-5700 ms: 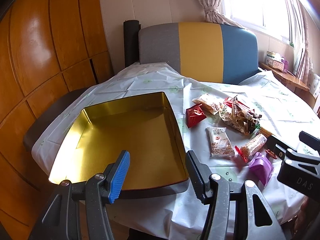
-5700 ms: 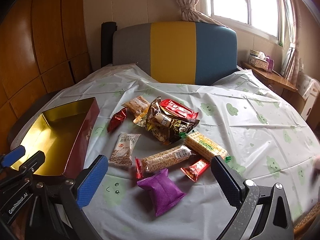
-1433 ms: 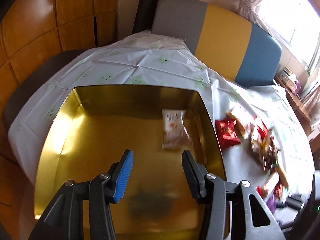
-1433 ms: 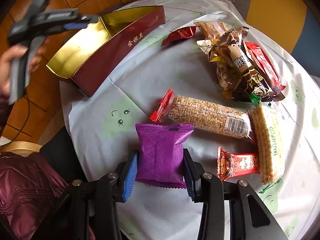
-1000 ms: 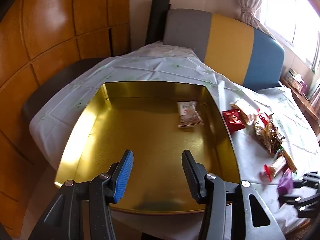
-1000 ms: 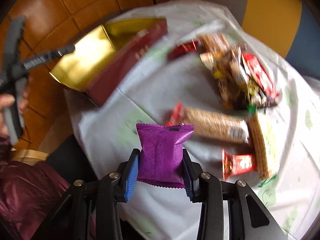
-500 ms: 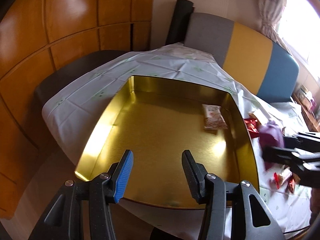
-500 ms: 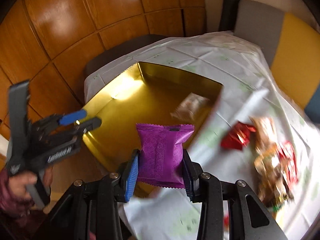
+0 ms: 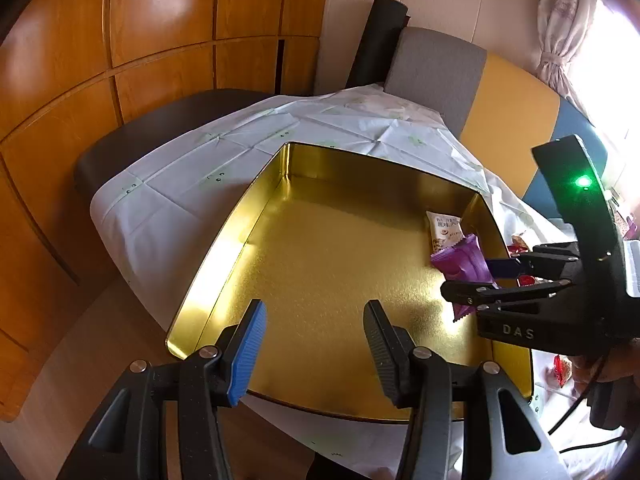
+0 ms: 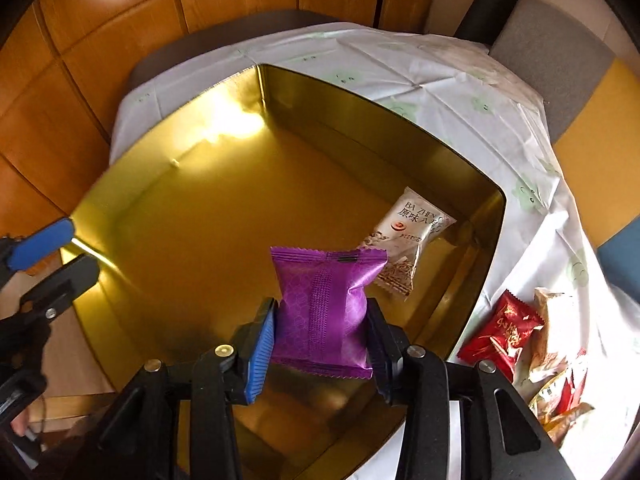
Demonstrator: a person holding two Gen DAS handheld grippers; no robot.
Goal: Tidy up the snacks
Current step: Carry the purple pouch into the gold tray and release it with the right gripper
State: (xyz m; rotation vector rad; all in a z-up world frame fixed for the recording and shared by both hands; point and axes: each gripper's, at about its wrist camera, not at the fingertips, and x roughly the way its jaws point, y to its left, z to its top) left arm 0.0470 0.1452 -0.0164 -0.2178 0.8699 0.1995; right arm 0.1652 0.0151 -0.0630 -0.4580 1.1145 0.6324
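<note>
Right tongs (image 10: 320, 336) easing open, purple packet (image 10: 324, 312) between; left tongs (image 9: 316, 344) apart, empty.

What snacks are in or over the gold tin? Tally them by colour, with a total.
White packet: 1, lying on the floor of the gold tin.
Purple packet: 1, over the tin, between the fingers of the right gripper, whose jaws have just been opening.
Total: 2

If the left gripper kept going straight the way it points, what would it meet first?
Most likely the bare gold floor of the tin. Nothing lies between the left gripper and it, though depth is hard to judge.
</note>
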